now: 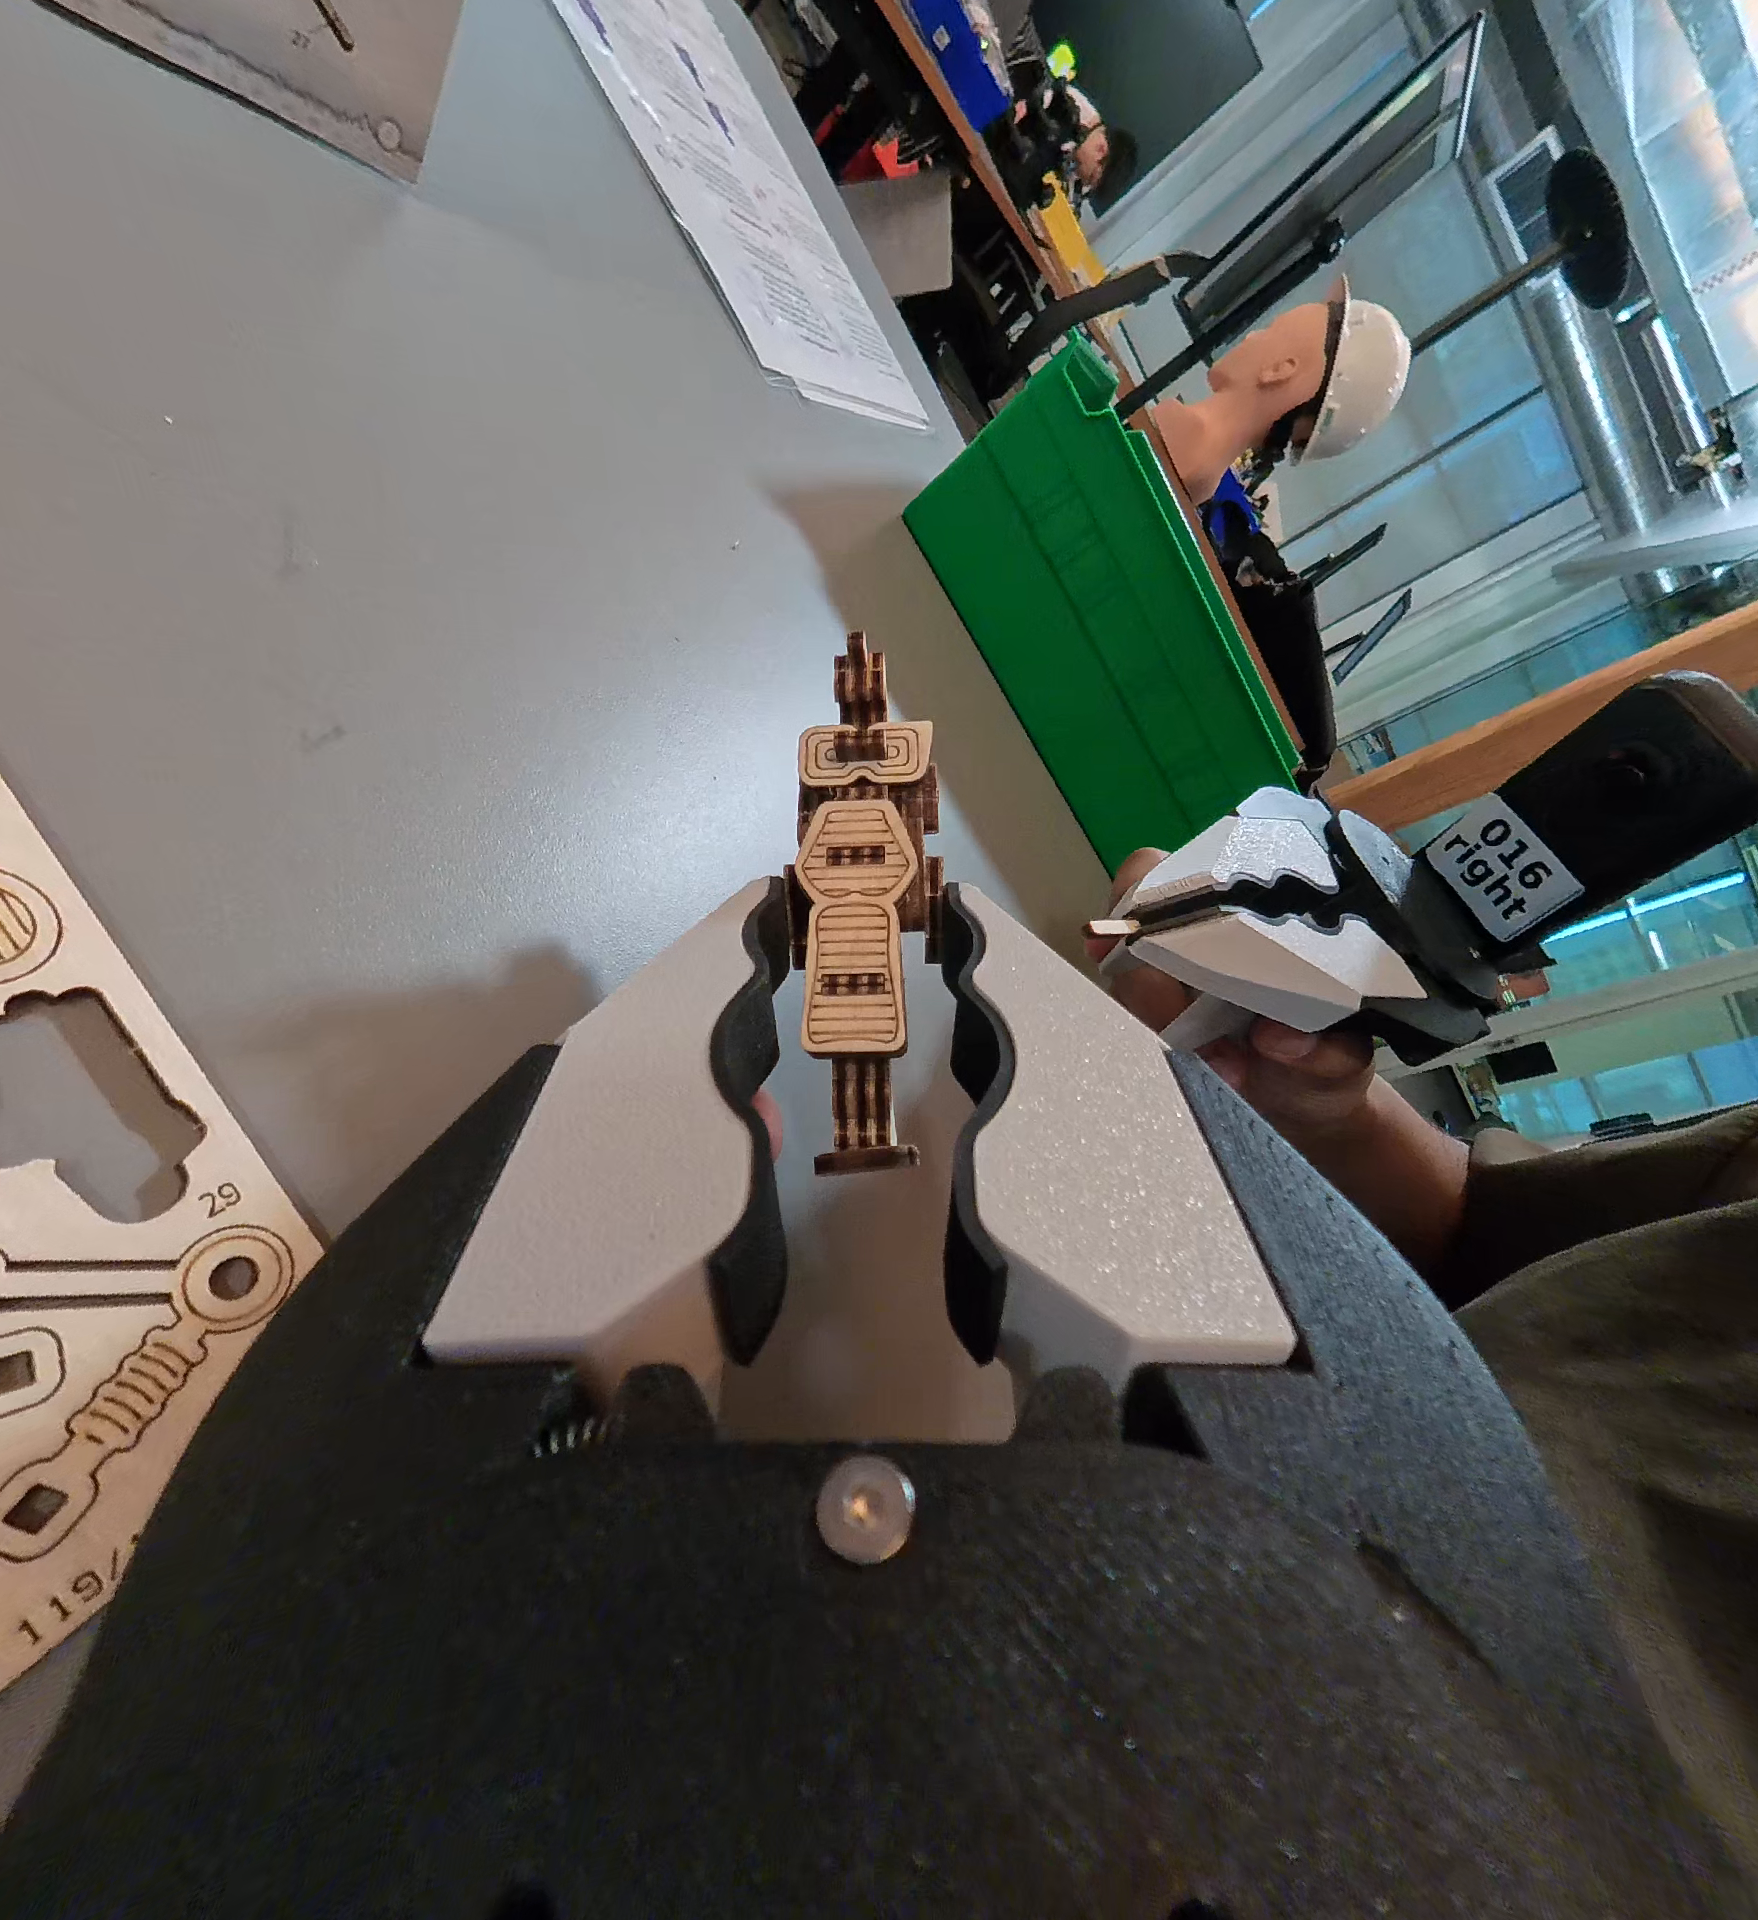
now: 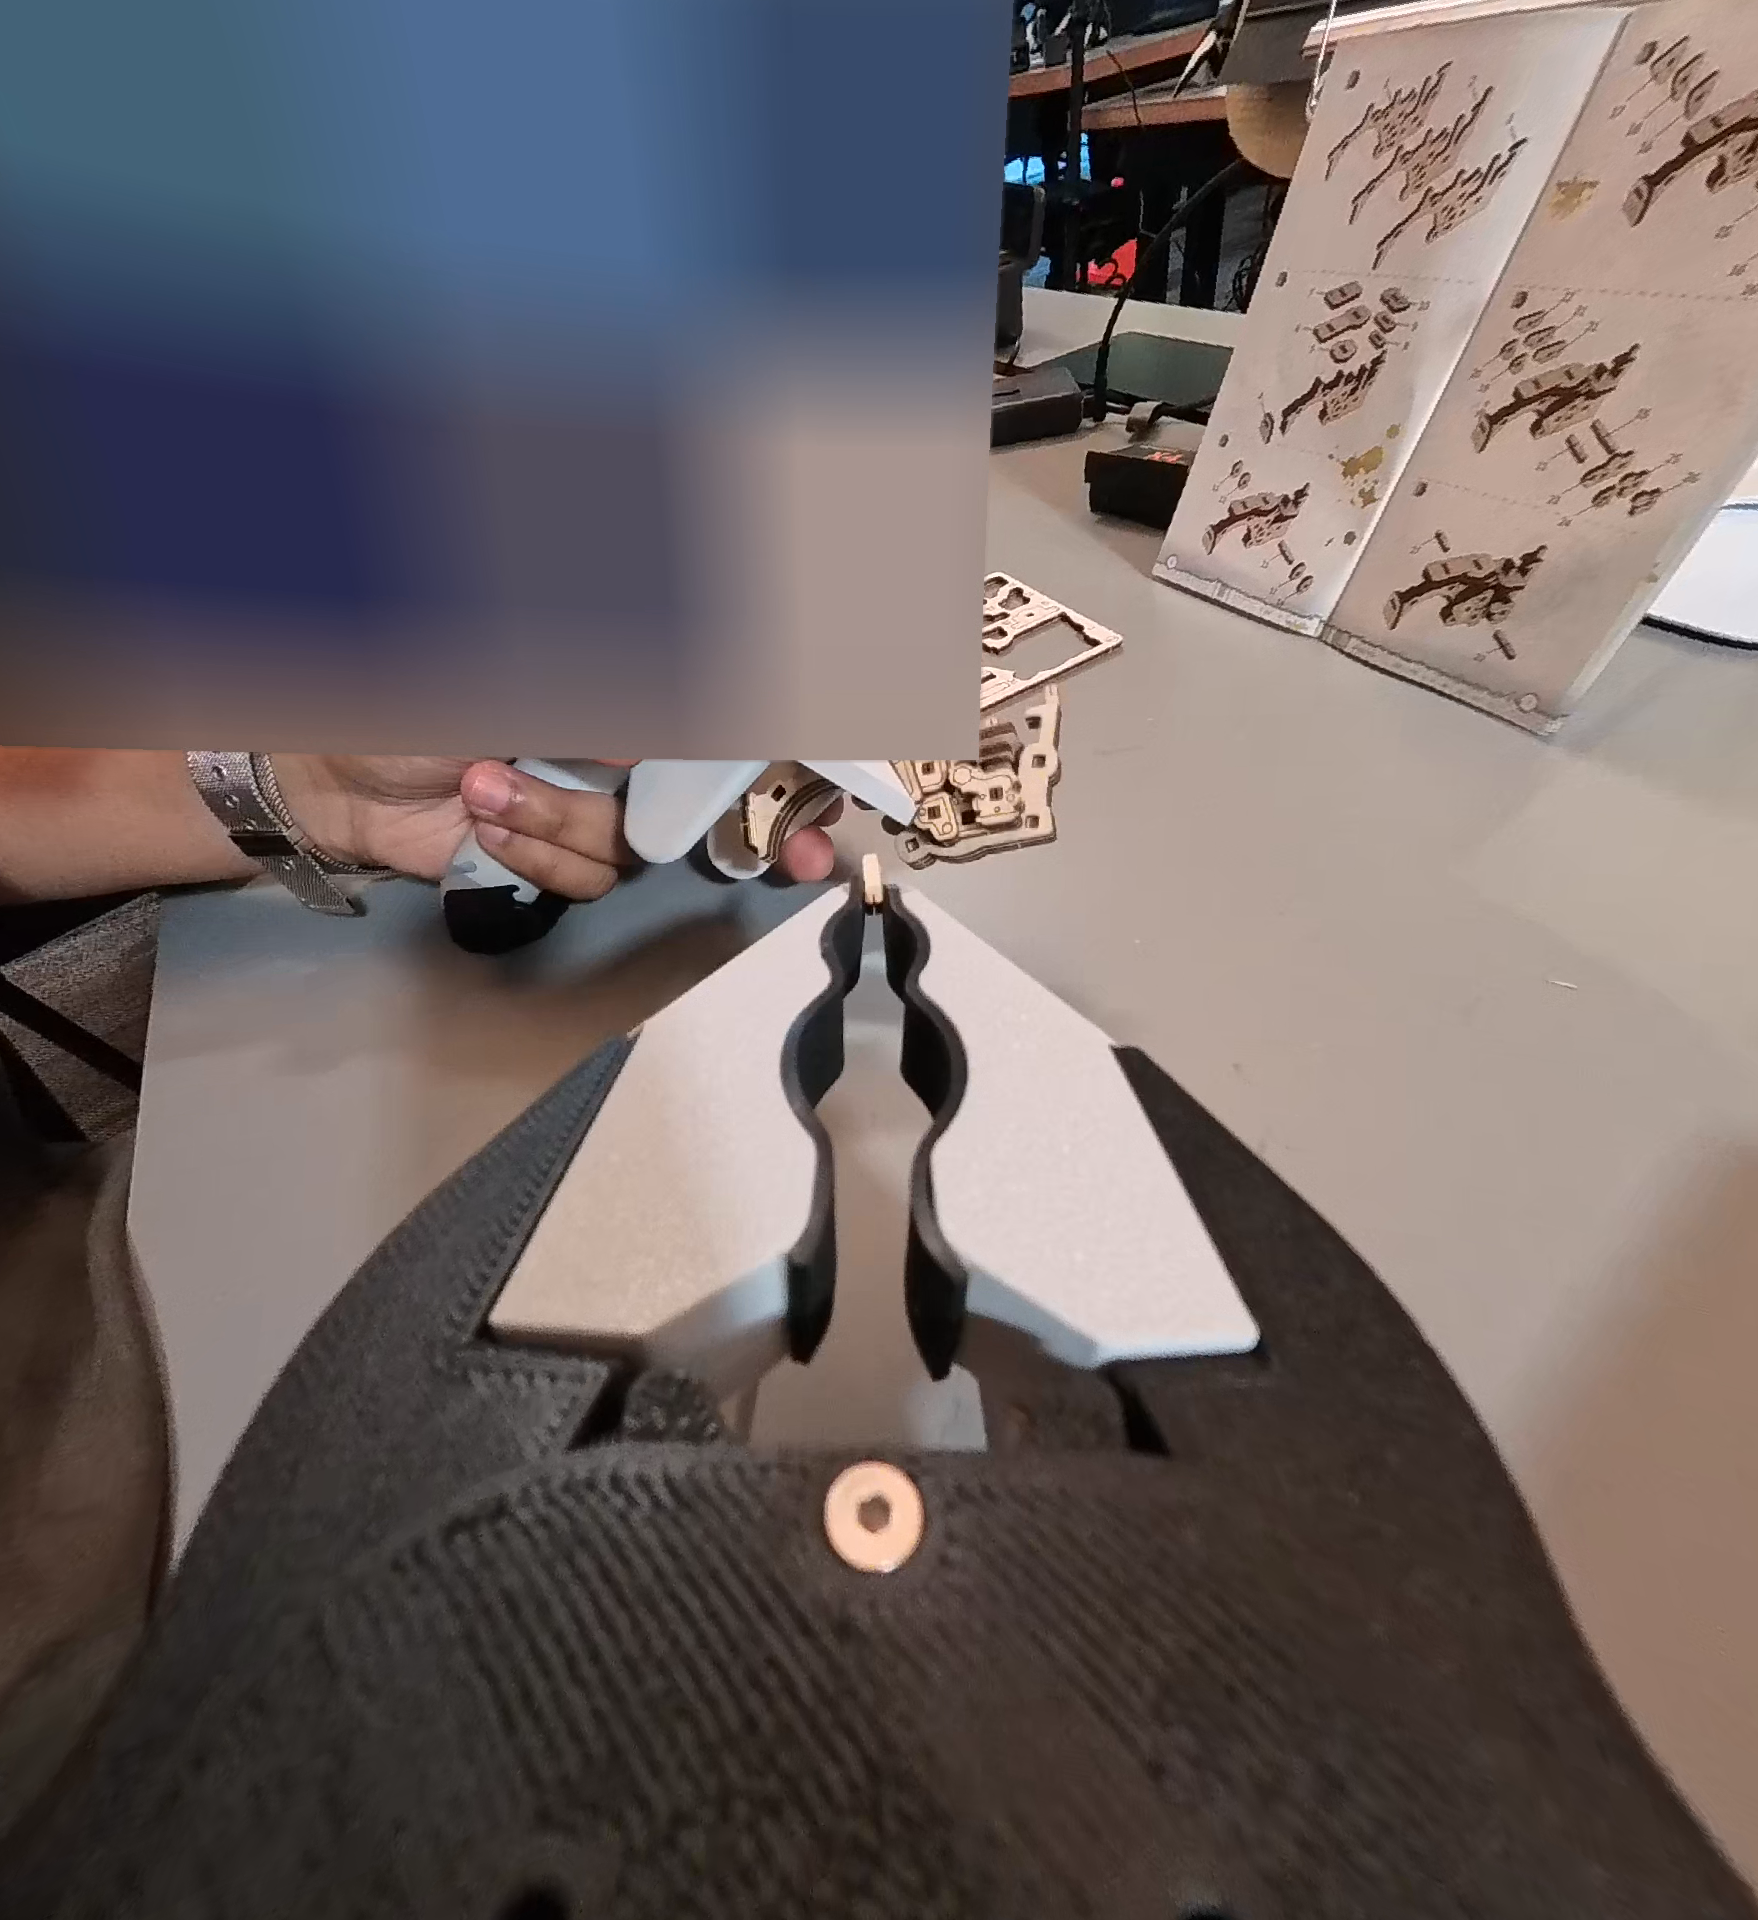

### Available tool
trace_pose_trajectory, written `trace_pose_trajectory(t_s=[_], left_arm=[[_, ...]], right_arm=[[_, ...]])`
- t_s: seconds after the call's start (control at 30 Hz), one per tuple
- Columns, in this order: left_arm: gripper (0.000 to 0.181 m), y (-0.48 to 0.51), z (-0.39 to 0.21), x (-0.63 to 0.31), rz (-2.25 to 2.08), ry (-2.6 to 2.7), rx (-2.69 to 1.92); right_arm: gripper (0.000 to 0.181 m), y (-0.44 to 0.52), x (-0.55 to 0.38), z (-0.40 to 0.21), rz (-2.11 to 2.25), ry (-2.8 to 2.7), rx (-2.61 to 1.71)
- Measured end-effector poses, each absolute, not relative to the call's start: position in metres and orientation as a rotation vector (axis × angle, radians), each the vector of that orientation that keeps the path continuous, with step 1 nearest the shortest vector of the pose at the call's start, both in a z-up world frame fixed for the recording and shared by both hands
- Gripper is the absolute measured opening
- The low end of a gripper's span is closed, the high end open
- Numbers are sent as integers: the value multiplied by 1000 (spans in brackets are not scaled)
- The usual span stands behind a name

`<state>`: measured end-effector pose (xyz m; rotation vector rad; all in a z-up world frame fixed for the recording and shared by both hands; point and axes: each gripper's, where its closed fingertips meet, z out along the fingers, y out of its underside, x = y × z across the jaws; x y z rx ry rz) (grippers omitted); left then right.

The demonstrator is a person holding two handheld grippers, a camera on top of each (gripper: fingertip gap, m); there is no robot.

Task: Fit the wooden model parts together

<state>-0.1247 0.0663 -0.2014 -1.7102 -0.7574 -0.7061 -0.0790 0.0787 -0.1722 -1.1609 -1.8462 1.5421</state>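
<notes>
My left gripper [image 1: 862,914] is shut on a part-built wooden model [image 1: 859,883], a layered body with engraved plates, held upright above the grey table. Its top sticks out past the fingertips. My right gripper [image 2: 871,902] is shut on a small flat wooden piece [image 2: 870,879] pinched at the fingertips. In the left wrist view the right gripper [image 1: 1129,927] is to the right of the model, a short gap away, with the small piece [image 1: 1107,926] pointing toward it. In the right wrist view the left gripper's fingers [image 2: 688,805] and the model [image 2: 776,810] are just beyond my fingertips, partly under a blurred patch.
A laser-cut wooden parts sheet [image 1: 54,1195] lies at the left; more sheets [image 2: 1020,727] lie beyond the grippers. An upright instruction sheet [image 2: 1457,343] stands at the right back. A green plastic bin [image 1: 1093,634] and a printed page [image 1: 750,208] are on the table. The grippers' ends are close to 6 cm from one another.
</notes>
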Motion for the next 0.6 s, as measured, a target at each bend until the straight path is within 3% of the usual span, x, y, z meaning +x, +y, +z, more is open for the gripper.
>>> trace_pose_trajectory(t_s=[0.6], left_arm=[[25,62,-200,-132,-829,-838,-1629]], right_arm=[[1,78,-78,-173,1530,-1857,-1155]])
